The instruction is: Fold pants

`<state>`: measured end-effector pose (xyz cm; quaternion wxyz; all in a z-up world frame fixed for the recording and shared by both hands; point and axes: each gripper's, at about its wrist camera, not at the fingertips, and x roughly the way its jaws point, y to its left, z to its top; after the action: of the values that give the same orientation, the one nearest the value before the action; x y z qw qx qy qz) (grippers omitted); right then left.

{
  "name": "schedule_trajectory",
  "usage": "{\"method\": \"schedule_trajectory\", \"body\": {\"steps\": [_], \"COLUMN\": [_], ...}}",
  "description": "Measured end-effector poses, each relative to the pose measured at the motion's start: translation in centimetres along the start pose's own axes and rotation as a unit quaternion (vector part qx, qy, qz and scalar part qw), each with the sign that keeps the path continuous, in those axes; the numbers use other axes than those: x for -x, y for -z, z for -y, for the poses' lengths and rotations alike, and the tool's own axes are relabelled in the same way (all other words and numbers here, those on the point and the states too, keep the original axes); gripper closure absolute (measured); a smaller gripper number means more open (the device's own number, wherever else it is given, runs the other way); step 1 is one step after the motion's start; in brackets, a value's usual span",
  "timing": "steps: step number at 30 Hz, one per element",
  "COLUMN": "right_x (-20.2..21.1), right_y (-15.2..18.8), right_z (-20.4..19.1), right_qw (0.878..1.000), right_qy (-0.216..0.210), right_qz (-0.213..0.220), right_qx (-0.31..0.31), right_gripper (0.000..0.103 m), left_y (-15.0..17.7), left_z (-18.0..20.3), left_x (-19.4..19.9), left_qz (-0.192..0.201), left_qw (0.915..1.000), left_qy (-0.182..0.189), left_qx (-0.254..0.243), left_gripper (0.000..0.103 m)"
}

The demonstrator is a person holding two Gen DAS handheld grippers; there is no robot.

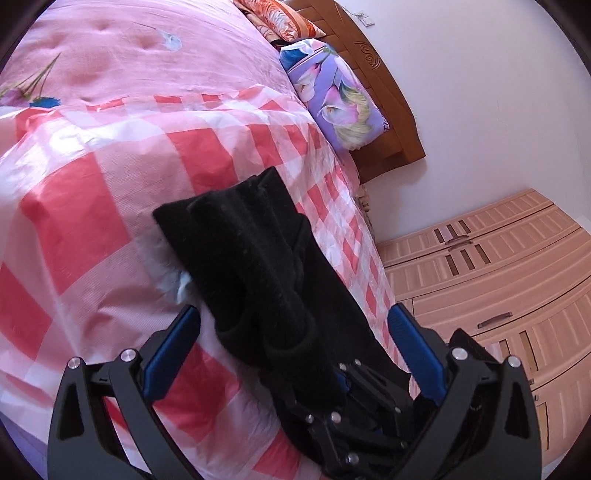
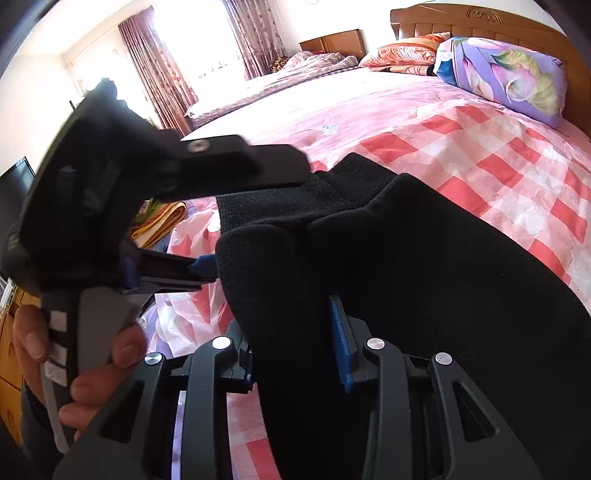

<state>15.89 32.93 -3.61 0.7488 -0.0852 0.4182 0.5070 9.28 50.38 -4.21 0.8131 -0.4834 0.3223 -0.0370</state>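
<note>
- Left gripper (image 1: 293,325): fingers spread wide, nothing pinched; black pants (image 1: 255,266) bunched between and ahead, on checked sheet (image 1: 92,206).
- Right gripper (image 2: 295,332): clamped on pants fold (image 2: 288,295), cloth draping rightward.

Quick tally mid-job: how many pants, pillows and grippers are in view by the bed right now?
black fabric pants: 1
pillows: 2, purple floral pillow, orange patterned pillow
handheld two-finger grippers: 2, left gripper, right gripper
total: 5
</note>
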Motion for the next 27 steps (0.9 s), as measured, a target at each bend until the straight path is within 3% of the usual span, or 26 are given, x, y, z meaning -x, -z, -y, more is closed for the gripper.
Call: {"method": "schedule_trajectory", "body": {"steps": [2, 4, 5, 6, 7, 8, 9, 13, 15, 17, 21, 23, 27], "right_x": [0.4, 0.8, 1.1, 1.8, 3.2, 4.1, 4.5, 4.3, 2.8, 2.7, 4.7, 8.2, 13.0], "right_y": [-0.1, -0.2, -0.3, -0.2, 0.0, 0.1, 0.2, 1.7, 3.3, 4.2, 3.9, 4.6, 7.6], "right_z": [-0.3, -1.2, -1.5, -1.8, -1.8, -1.6, -1.2, 0.8, 1.4, 0.8, 2.3, 3.8, 5.9], "right_qw": [1.000, 0.999, 0.999, 0.999, 0.999, 0.998, 0.998, 0.995, 0.988, 0.987, 0.994, 0.995, 0.987], "right_qy": [-0.001, 0.008, 0.017, 0.021, 0.024, 0.032, 0.047, 0.095, 0.130, 0.135, 0.087, 0.067, 0.148], "right_qz": [0.005, -0.012, -0.025, -0.022, 0.004, 0.017, 0.017, -0.033, -0.083, -0.065, -0.071, -0.044, -0.035], "right_qx": [0.012, 0.029, 0.034, 0.039, 0.047, 0.048, 0.042, 0.010, 0.019, 0.054, -0.005, -0.058, -0.055], "right_gripper": [0.069, 0.060, 0.032, 0.005, 0.004, 0.004, 0.004, 0.004, 0.004, 0.004, 0.004, 0.004, 0.004], "left_y": [-0.9, -1.6, -1.7, -1.7, -1.7, -1.8, -1.7, -1.7, -1.6, -1.4, -0.4, 0.2, 2.5], "left_z": [0.1, -0.3, -0.4, -0.4, -0.4, -0.9, -1.5, -2.5, -2.1, -0.8, 2.7, 4.8, 10.1], "left_x": [-1.4, -3.0, -3.3, -3.4, -3.4, -3.3, -3.0, -1.8, -1.2, -0.9, -0.4, 0.5, 2.0], "left_qz": [-0.005, -0.017, -0.013, -0.009, -0.009, -0.008, -0.005, 0.015, 0.032, 0.045, 0.076, 0.095, 0.123], "left_qw": [0.9999, 0.9997, 0.9997, 0.9993, 0.9977, 0.9968, 0.9983, 0.9991, 0.9990, 0.9978, 0.9915, 0.9868, 0.9720], "left_qy": [-0.012, -0.010, -0.019, -0.036, -0.066, -0.080, -0.058, -0.039, -0.033, -0.042, -0.067, -0.067, -0.063], "left_qx": [0.004, 0.013, 0.011, 0.004, -0.006, -0.007, 0.002, 0.006, -0.002, -0.026, -0.081, -0.112, -0.190], "left_gripper": [0.002, 0.003, 0.006, 0.025, 0.058, 0.064, 0.068, 0.083, 0.086, 0.087, 0.088, 0.088, 0.088]}}
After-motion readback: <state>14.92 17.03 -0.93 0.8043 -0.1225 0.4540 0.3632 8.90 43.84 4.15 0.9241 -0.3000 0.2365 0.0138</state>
